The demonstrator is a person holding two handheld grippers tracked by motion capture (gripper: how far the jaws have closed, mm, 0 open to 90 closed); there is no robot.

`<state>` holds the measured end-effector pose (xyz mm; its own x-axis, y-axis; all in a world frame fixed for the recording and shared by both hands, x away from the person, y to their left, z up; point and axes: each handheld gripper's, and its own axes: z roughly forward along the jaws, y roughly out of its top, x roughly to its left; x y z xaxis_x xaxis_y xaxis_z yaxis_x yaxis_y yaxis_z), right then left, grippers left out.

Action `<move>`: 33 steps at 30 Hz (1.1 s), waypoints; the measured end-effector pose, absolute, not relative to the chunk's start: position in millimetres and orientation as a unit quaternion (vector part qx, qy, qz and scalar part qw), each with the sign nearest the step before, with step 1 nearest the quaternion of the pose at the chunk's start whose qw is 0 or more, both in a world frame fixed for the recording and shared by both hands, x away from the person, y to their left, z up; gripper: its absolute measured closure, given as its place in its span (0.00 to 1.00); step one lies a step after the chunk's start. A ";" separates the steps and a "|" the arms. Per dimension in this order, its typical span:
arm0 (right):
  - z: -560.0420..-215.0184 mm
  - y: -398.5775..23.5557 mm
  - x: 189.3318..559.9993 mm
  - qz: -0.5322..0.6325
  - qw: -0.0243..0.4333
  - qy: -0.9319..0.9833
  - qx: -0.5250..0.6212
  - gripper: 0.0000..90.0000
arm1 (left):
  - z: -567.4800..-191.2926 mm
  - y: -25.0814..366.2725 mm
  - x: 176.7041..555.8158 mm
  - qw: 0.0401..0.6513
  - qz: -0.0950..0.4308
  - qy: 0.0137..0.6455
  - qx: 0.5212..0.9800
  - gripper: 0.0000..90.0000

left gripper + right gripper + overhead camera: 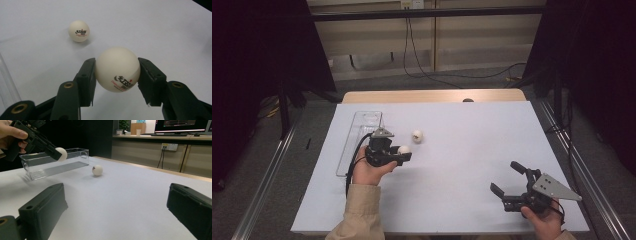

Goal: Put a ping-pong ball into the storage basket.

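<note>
at the far left of the white desk [452, 150] lies a clear plastic tray [362, 127], long and narrow, running away from the person along the desk's left side. in the right gripper view the tray [72, 157] shows as a see-through box with upright walls and a ribbed floor.

just right of the tray, the left gripper [404, 152] sits in the person's left hand [368, 172], with a beige sleeve behind it. its fingers [86, 77] are clenched on a white ping-pong ball [404, 149]. the left gripper view shows this held ball [117, 69] pinched on both sides by the black pads, its printed logo facing down toward the camera, with the desk surface below it. in the right gripper view the same ball [61, 153] hangs above the desk, in front of the tray's near wall.

a second ping-pong ball [417, 135] rests on the desk a little beyond and to the right of the held one, apart from it and near the tray. its logo faces the left gripper's camera [79, 31].

well apart, at the near right of the desk, the right gripper [508, 178] is held in the person's right hand [542, 220]. its fingers [42, 210] stand released, spread wide with bare desk between them, pointing toward the left half of the desk.
</note>
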<state>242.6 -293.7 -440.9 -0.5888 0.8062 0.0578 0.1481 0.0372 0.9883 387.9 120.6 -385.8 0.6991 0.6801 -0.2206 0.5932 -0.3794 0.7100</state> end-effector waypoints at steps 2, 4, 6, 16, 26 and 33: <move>-441.0 -293.6 242.8 0.594 0.277 0.665 0.359 0.02 | -385.5 121.7 388.0 0.404 0.053 0.385 0.828 0.57; -441.0 -293.6 242.7 0.594 0.277 0.665 0.359 0.02 | -385.3 122.3 387.9 0.404 0.054 0.386 0.827 0.57; -440.9 -293.6 242.6 0.594 0.277 0.665 0.359 0.02 | -385.1 122.9 388.0 0.405 0.054 0.388 0.826 0.57; -440.9 -293.9 242.7 0.594 0.277 0.664 0.359 0.02 | -384.4 126.9 388.6 0.407 0.057 0.393 0.823 0.57; -441.0 -293.7 242.7 0.594 0.277 0.665 0.359 0.02 | -382.4 131.1 388.4 0.408 0.063 0.396 0.820 0.57; -441.0 -293.7 242.7 0.594 0.277 0.665 0.359 0.02 | -382.0 133.6 388.5 0.407 0.063 0.400 0.819 0.57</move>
